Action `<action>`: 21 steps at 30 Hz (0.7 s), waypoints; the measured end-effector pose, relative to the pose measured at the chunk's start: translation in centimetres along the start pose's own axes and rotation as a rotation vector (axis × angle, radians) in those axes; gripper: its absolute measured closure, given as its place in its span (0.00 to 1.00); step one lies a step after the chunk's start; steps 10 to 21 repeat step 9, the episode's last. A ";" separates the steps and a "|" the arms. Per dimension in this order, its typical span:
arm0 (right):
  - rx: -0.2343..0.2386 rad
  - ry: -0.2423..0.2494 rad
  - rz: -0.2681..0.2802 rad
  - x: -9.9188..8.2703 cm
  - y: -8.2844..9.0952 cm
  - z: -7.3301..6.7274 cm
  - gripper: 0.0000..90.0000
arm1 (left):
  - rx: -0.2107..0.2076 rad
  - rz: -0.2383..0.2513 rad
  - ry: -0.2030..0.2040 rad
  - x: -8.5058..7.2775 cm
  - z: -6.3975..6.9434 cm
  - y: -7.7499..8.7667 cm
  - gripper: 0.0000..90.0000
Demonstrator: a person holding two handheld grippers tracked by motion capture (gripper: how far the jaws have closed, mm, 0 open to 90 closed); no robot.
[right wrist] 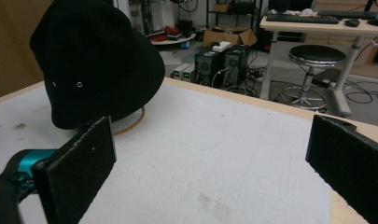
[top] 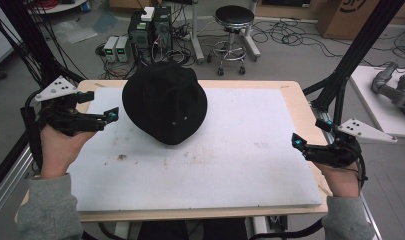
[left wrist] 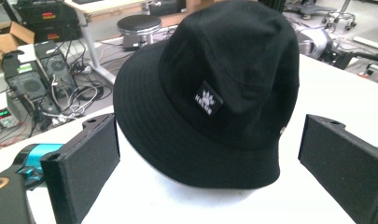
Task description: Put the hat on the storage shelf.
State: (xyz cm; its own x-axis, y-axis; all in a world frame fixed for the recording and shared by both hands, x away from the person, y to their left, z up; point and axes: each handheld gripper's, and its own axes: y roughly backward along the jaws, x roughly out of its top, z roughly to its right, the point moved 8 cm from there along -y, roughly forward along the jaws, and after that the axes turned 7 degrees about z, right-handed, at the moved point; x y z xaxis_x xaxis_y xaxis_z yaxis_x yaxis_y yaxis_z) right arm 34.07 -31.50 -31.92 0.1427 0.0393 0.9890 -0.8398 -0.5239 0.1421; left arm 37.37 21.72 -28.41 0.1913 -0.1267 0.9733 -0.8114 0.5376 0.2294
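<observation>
At the bench's left edge, the left gripper (top: 101, 107) is held in a hand (top: 60, 150) just above the white mat (top: 215, 170), its jaws spread wide and holding nothing. In the left gripper view the black bucket hat (left wrist: 214, 93) sits straight ahead between those jaws, near but untouched, a small white-printed patch (left wrist: 208, 98) on its crown. The hat rests crown up at the far left-centre of the mat, its brim reaching the mat's far edge. To the right of it the mat lies bare, with faint stains, out to the bench's (top: 295, 100) wooden rim. The right gripper (top: 310, 135) hovers at the right edge, well apart from the hat, jaws released and empty. Beyond the far edge on the floor stand computer towers (top: 150, 30), tangled cables (top: 285, 32) and a round stool (top: 233, 20); black frame struts (top: 360, 50) rise at the right corner.
</observation>
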 end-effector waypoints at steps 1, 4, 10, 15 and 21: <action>-0.005 -0.001 0.000 0.0 0.0 0.0 0.01 | 0.003 -0.001 -0.001 -0.2 0.0 0.2 0.06; -0.016 -0.016 -0.002 -0.1 -0.2 0.0 0.01 | 0.012 0.005 0.008 -0.9 0.0 0.9 0.06; -0.019 -0.018 -0.007 -0.1 -0.4 -0.2 0.01 | 0.030 0.002 0.017 -2.1 0.0 1.8 0.06; -0.019 -0.018 -0.007 -0.1 -0.4 -0.2 0.01 | 0.030 0.002 0.017 -2.1 0.0 1.8 0.06; -0.019 -0.018 -0.007 -0.1 -0.4 -0.2 0.01 | 0.030 0.002 0.017 -2.1 0.0 1.8 0.06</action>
